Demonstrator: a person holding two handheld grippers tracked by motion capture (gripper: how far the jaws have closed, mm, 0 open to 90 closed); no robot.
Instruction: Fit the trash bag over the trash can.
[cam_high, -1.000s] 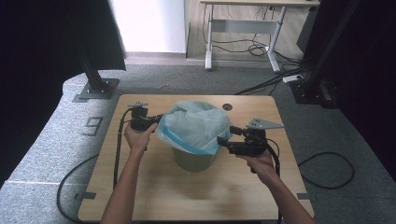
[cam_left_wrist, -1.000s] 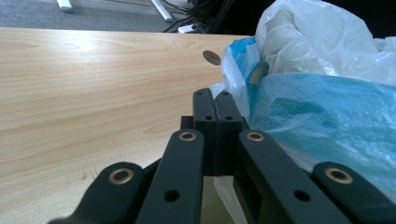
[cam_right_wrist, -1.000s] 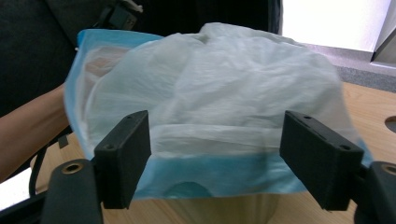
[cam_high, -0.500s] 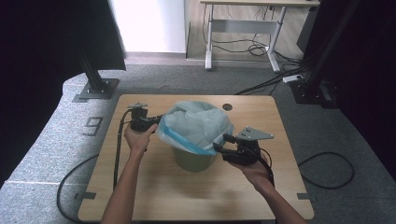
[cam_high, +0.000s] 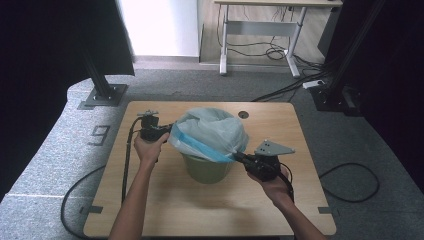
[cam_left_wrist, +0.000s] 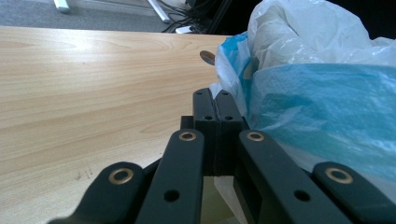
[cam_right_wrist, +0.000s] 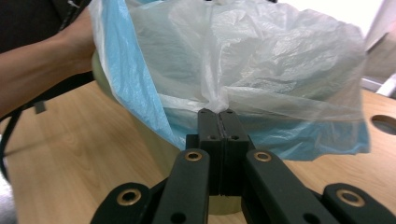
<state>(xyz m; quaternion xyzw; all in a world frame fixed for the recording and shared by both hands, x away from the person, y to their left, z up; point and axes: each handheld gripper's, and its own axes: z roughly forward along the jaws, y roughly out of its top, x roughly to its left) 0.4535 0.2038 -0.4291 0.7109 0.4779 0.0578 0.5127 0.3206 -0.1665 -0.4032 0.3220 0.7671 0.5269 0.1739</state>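
Bag (cam_high: 212, 131) hides bin (cam_high: 206, 169) rim; 2 claws pinch film.

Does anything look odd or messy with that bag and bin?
Nothing is spilled or torn. The bag sits lopsided on the bin: its rim is stretched sideways and puffed above the bin rather than folded over it, because the left gripper and right gripper each pinch an edge.

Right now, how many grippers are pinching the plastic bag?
2. The left gripper holds the plastic bag at its left edge; the right gripper holds its right edge.
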